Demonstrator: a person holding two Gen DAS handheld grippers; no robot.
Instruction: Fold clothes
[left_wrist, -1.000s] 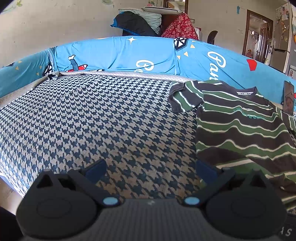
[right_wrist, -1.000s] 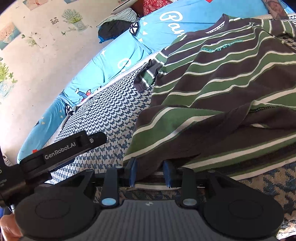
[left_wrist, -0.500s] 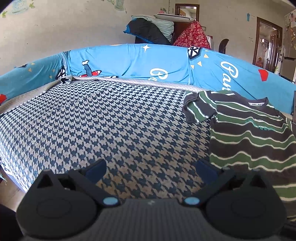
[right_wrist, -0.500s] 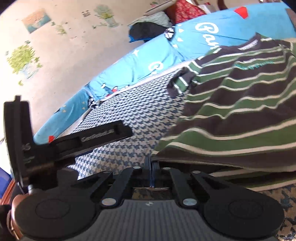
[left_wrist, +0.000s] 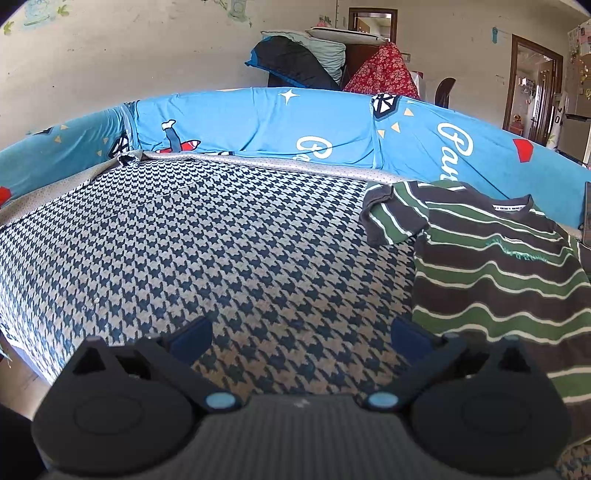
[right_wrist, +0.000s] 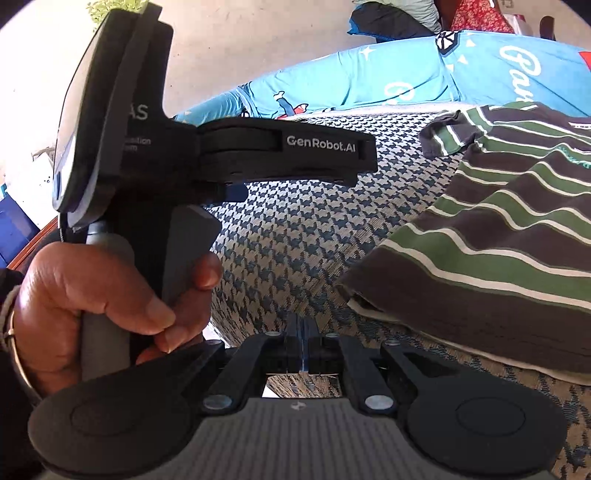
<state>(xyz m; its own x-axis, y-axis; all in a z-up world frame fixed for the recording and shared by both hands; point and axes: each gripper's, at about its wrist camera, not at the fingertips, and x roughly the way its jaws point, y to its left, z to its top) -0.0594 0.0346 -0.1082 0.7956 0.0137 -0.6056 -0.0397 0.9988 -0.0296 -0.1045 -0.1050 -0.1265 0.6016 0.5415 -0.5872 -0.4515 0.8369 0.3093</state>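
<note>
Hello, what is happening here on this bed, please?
A person is folding a striped T-shirt that lies on a houndstooth bed cover, using two handheld grippers. The left gripper is open and hovers over bare cover beside the shirt. The right gripper is shut with nothing between its fingers, near the shirt's folded lower edge. The left hand shows in the right view.

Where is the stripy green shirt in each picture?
Left wrist view: the striped shirt lies at the right side, on the checked bed cover.
Right wrist view: the striped shirt fills the right side, beyond the shut right gripper.
Shared landmark: the blue cushion behind the bed, also seen at top right.
</note>
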